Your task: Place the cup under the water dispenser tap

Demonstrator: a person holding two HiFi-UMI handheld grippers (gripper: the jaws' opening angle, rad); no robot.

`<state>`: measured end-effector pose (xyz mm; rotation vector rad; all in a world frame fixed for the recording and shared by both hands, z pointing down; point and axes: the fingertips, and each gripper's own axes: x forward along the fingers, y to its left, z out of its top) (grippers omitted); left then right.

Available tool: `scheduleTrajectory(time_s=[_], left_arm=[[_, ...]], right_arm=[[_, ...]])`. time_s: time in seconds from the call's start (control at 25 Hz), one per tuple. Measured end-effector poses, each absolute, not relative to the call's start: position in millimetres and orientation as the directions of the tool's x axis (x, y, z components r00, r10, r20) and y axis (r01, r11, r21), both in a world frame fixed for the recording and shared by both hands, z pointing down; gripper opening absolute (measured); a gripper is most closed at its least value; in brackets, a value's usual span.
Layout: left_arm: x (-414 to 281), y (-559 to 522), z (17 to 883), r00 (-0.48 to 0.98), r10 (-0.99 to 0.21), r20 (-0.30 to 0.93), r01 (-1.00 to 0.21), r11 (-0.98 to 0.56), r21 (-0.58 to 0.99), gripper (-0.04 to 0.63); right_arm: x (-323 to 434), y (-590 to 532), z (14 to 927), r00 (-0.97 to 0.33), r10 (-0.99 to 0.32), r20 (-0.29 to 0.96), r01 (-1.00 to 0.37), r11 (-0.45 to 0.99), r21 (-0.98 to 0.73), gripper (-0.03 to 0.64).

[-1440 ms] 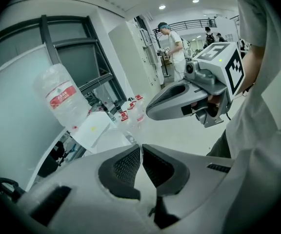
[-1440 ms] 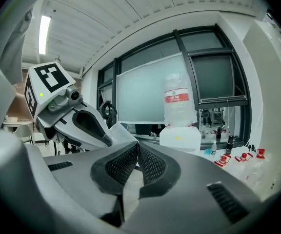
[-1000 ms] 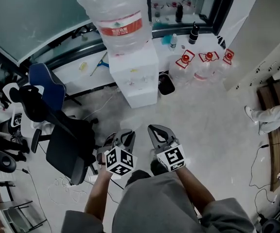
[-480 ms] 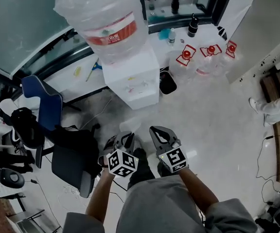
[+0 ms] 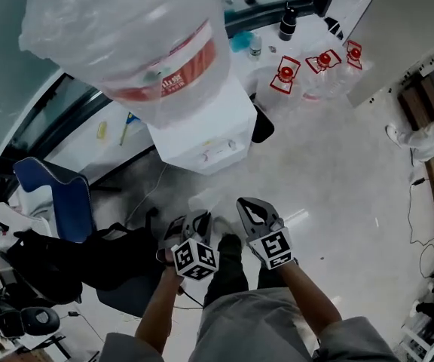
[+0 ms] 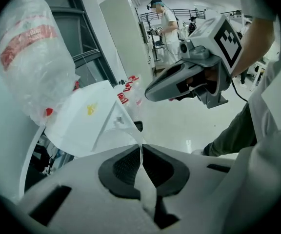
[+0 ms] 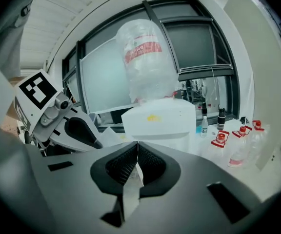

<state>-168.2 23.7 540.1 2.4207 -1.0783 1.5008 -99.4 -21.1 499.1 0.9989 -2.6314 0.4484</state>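
Note:
A thin clear plastic cup [image 5: 203, 200] hangs by its rim from my left gripper [image 5: 192, 223], which is shut on it. In the left gripper view the cup [image 6: 124, 124] rises from the closed pads of the left gripper [image 6: 140, 148]. My right gripper [image 5: 253, 212] is beside it, its pads pressed together with nothing in them [image 7: 137, 148]. The white water dispenser [image 5: 202, 134], topped by a big clear bottle [image 5: 123, 44], stands just ahead; its taps [image 5: 221, 151] face me. In the right gripper view the dispenser [image 7: 160, 123] sits straight ahead, with the left gripper [image 7: 77, 128] and the cup [image 7: 109, 135] at left.
A blue chair [image 5: 51, 198] and a black chair [image 5: 89, 266] stand to the left. Spare water bottles with red caps [image 5: 307, 74] sit on the floor at the right of the dispenser. A person [image 6: 169, 28] stands far off, and cables [image 5: 420, 232] lie at the right.
Both grippers have moved forward and down together toward the dispenser, which now looms larger and closer. The left gripper still holds the cup.

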Motion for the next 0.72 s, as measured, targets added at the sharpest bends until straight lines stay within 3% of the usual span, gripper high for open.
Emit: scheduleTrajectory(time_s=[0.72], left_arm=[[-183,-36,683,0.231,-0.436,0.870,-0.453,-0.839,-0.301,0.020]], right_arm=[[-104,-51,624,-0.653,-0.610,0.448,-0.743,0.629,-0.228,0.011]])
